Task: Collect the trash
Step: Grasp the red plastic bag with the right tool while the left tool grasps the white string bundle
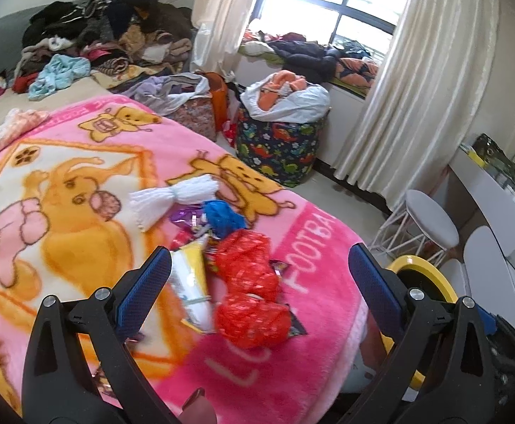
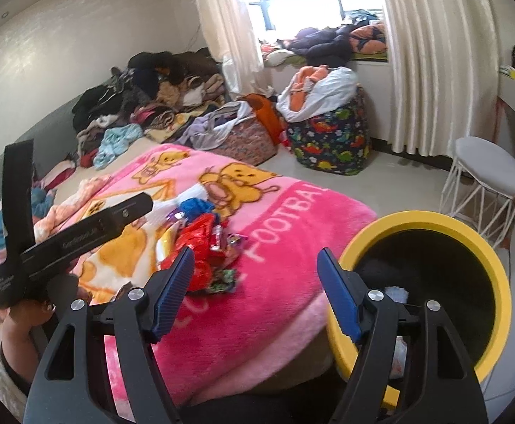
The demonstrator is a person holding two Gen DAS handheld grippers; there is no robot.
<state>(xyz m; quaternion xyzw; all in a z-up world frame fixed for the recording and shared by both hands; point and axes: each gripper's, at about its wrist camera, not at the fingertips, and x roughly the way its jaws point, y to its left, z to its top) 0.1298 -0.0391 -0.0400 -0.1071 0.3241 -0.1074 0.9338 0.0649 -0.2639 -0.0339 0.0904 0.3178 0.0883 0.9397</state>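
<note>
A heap of trash lies on the pink cartoon blanket (image 1: 80, 183): a crumpled red wrapper (image 1: 250, 289), a yellow-and-white packet (image 1: 192, 282), a blue wad (image 1: 222, 217), a white tissue bundle (image 1: 172, 199) and small foil wrappers. My left gripper (image 1: 259, 279) is open and empty, hovering just above the red wrapper. My right gripper (image 2: 255, 282) is open and empty over the blanket's near edge, with the trash heap (image 2: 204, 240) to its upper left. A yellow-rimmed black bin (image 2: 430, 282) stands right of the bed with some scraps inside. The bin's rim shows in the left wrist view (image 1: 427, 275).
The left gripper's body (image 2: 80, 233) reaches in from the left. Piles of clothes (image 1: 98, 35) cover the bed's far end. A dinosaur-print hamper (image 1: 278, 141), a floral basket (image 2: 246, 137), a white stool (image 2: 483, 180), curtains and a white desk (image 1: 497, 183) surround the floor.
</note>
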